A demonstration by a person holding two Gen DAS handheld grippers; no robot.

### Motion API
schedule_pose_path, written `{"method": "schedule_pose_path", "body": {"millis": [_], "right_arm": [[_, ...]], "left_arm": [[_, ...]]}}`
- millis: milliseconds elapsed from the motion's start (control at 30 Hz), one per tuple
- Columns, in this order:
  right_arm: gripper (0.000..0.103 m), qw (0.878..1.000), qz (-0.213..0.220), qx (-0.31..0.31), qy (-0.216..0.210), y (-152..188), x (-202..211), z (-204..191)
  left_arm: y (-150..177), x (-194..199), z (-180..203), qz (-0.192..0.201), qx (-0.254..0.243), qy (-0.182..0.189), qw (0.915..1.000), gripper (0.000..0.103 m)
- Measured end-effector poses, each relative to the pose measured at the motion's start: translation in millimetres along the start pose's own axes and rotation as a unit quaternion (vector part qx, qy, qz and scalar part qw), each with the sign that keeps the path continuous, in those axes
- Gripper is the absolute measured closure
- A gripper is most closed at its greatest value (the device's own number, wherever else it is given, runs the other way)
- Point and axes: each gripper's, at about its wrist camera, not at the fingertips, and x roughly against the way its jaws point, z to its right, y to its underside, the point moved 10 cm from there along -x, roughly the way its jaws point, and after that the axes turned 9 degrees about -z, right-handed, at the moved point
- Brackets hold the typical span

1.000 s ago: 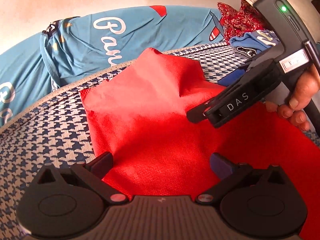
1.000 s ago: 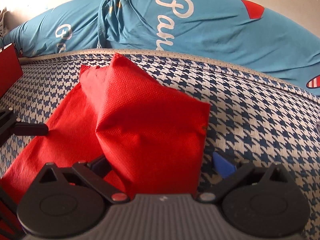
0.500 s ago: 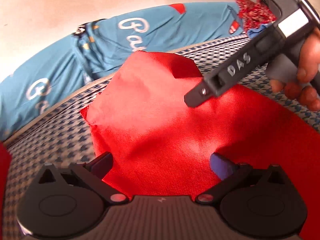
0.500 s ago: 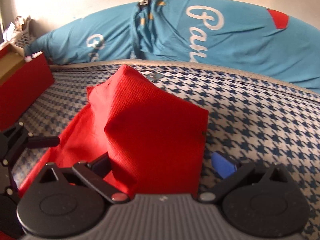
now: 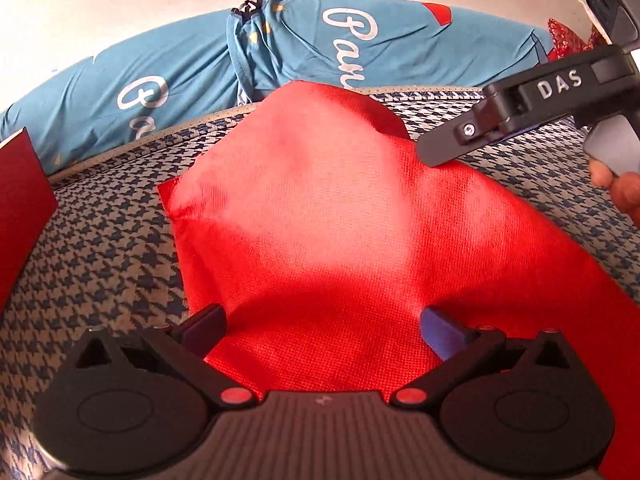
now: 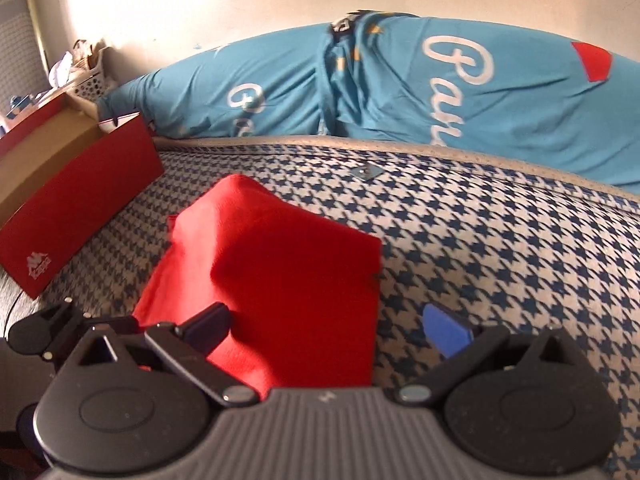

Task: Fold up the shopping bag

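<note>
A red non-woven shopping bag (image 5: 328, 216) lies on a blue-and-white houndstooth cushion, its far part humped up in a fold. My left gripper (image 5: 324, 328) is open just above the bag's near part, fingers apart with red cloth between and below them. My right gripper (image 6: 328, 326) is open over the bag's (image 6: 280, 272) right edge; its left finger is above the cloth, its blue right finger (image 6: 444, 334) above the cushion. In the left wrist view the right gripper's body (image 5: 532, 108) sits at the upper right beside the fold.
The houndstooth cushion (image 6: 500, 248) has a beige piped far edge. Light-blue printed pillows (image 6: 400, 88) lie behind it against a pale wall. An open red cardboard box (image 6: 72, 200) stands at the left. A hand (image 5: 624, 192) holds the right gripper.
Both grippers have drawn back and swung left; the red box has come into view. The right gripper has moved away from the bag's middle toward the right. The bag's fold has stayed humped.
</note>
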Motion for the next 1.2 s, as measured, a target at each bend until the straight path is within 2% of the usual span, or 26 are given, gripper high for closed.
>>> {"method": "schedule_pose_path", "body": {"millis": [100, 200, 433, 500, 567, 600, 667, 767, 933, 1067, 1200], "right_arm": [[0.0, 0.998, -0.047, -0.022, -0.031, 16, -6, 4], [0.0, 0.995, -0.08, -0.038, -0.045, 27, -17, 4], [0.0, 0.992, -0.11, 0.036, -0.053, 53, -11, -19], [0.002, 0.991, -0.106, 0.072, -0.029, 58, -10, -25], [0.013, 0.992, -0.098, 0.081, -0.011, 57, -12, -28], [0.016, 0.993, -0.09, 0.071, -0.01, 56, -10, -24], [0.036, 0.994, -0.083, 0.062, -0.021, 50, -10, -22], [0.048, 0.996, -0.073, 0.048, -0.031, 45, -7, -13], [0.054, 0.997, -0.056, 0.055, -0.028, 37, -3, -5], [0.054, 0.996, -0.034, 0.074, -0.019, 6, -13, -13], [0.052, 0.995, -0.014, 0.102, 0.01, -20, -25, -32]], "left_arm": [[0, 0, -3, 0.003, 0.004, 0.004, 1.0, 0.0], [0, 0, -4, 0.006, 0.007, 0.005, 0.9999, 0.0], [-1, 1, -3, 0.012, 0.01, 0.01, 0.9998, 0.0], [-1, 1, -2, 0.012, 0.01, 0.009, 0.9998, 0.0], [-1, 1, -1, 0.011, 0.011, 0.01, 0.9998, 0.0], [-2, 1, -1, 0.01, 0.013, 0.01, 0.9998, 0.0], [-2, 0, -1, 0.008, 0.024, 0.012, 0.9996, 0.0], [-5, -2, -1, 0.006, 0.042, 0.016, 0.999, 0.0], [-11, -4, 7, 0.006, 0.057, 0.023, 0.9981, 0.0], [-25, -8, 18, 0.019, 0.061, 0.028, 0.9976, 0.0], [-36, -17, 25, 0.028, 0.094, 0.025, 0.9948, 0.0]]}}
